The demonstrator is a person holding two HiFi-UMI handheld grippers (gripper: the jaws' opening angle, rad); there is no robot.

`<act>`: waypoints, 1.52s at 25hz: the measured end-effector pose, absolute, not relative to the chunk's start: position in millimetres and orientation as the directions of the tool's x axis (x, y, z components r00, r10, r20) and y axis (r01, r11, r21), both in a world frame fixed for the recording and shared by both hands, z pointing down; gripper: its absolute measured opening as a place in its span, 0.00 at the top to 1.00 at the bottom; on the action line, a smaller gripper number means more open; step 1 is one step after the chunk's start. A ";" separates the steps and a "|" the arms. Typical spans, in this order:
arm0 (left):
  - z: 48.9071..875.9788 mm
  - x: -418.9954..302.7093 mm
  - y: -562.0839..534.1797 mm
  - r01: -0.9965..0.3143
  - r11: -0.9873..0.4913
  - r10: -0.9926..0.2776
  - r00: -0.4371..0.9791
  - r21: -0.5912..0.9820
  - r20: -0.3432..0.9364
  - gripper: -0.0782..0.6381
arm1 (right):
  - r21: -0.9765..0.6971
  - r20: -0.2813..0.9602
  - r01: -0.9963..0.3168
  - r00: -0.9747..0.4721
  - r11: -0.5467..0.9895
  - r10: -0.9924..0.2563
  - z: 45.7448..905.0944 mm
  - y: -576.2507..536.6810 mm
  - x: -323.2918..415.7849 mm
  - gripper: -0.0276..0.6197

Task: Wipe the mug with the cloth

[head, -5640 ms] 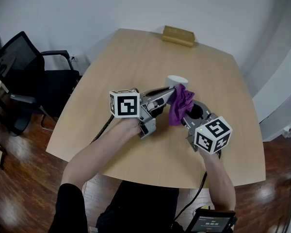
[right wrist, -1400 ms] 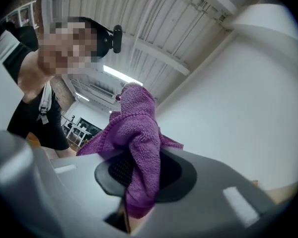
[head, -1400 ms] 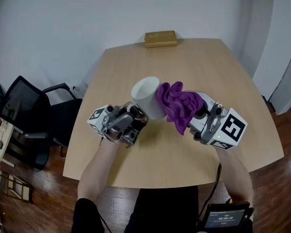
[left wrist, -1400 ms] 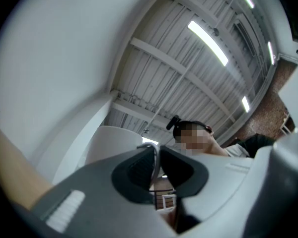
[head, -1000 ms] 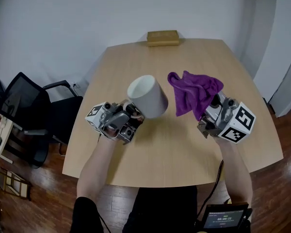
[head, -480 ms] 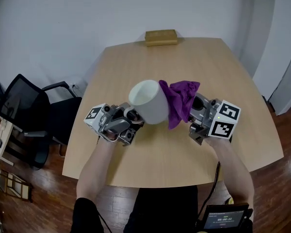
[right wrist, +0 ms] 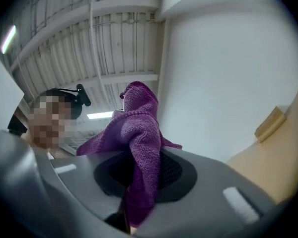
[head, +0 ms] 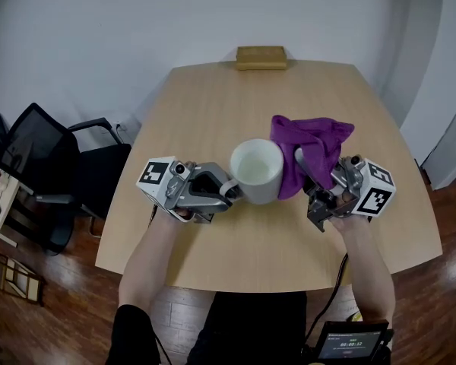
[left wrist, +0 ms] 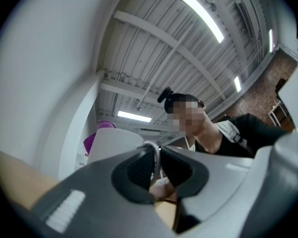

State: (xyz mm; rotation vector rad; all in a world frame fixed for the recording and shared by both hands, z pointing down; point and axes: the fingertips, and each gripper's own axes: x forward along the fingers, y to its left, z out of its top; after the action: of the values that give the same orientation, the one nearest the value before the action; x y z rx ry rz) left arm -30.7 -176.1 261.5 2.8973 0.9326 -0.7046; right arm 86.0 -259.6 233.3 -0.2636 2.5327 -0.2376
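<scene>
Head view: mug [head: 257,171] handle mostly buried in left gripper [head: 226,191] jaws. Mug's right wall covered by cloth [head: 315,147]. Cloth's lower folds go behind mug, can't see where they end. Tips of right gripper [head: 302,161] under cloth, only one grey finger shows.

Left gripper view: mug's lower half behind gripper's own jaws; cloth just small purple patch past mug.

Right gripper view: cloth fills gap, pads partly covered.

Far end of surface [head: 213,112]: tan block [head: 261,57], too small to ID.

Bottom edge cuts device [head: 349,346]; screen print unreadable.

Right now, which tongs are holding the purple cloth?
The right tongs pinch the purple cloth; the left tongs grip the white mug by its handle instead.
</scene>
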 end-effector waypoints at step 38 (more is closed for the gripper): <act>323.1 2.9 -116.2 0.685 -0.708 0.683 0.726 -0.171 0.082 0.80 | -0.217 -0.399 0.171 -0.914 0.961 0.072 259.2 -234.7 98.2 0.84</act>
State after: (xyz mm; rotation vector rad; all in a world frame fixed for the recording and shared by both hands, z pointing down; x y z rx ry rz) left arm 2.9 -116.2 323.1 3.0931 1.2395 0.0214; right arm 98.2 -234.7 259.2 0.1751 2.7160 -0.3480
